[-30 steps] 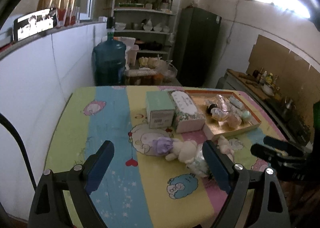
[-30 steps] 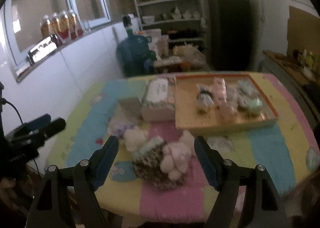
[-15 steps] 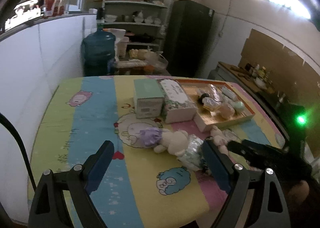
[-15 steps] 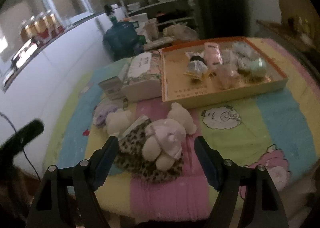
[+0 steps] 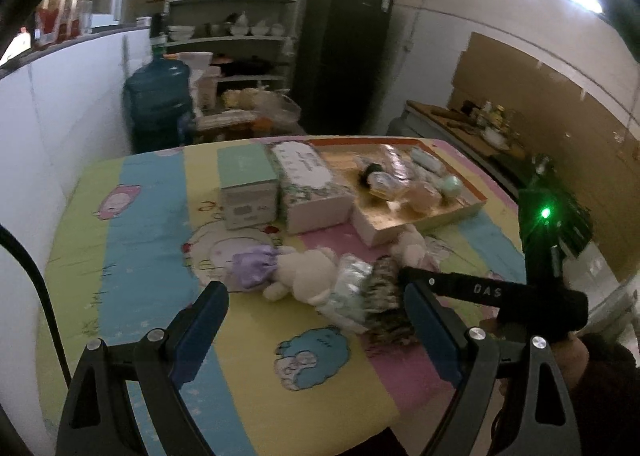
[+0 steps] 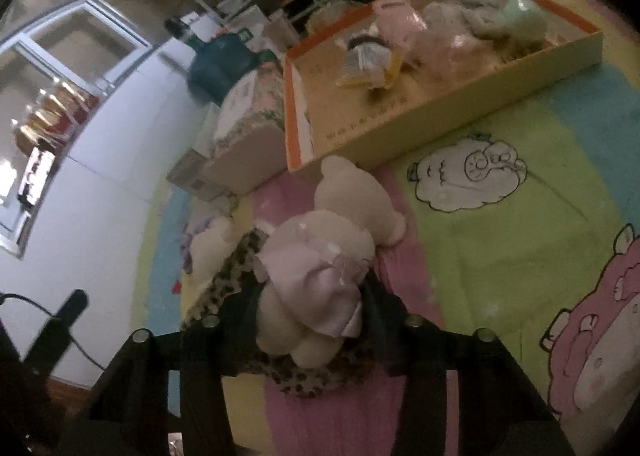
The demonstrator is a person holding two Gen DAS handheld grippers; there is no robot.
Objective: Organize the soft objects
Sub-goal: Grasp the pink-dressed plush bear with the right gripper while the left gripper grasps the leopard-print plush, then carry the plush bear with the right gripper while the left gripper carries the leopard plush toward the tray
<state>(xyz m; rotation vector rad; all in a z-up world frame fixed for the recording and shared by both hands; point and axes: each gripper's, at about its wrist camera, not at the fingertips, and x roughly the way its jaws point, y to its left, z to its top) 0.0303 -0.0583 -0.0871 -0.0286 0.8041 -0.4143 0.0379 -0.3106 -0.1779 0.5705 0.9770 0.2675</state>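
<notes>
Cream plush bear [image 6: 320, 276] between right gripper [image 6: 310, 308] pads

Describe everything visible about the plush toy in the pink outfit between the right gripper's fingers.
The plush toy is cream and fuzzy, with rounded limbs and a pale pink satin-looking outfit. It lies on a leopard-print cloth on the striped tablecloth, just short of the cardboard tray. The right gripper has just been closing; its fingers press the toy's sides.
</notes>
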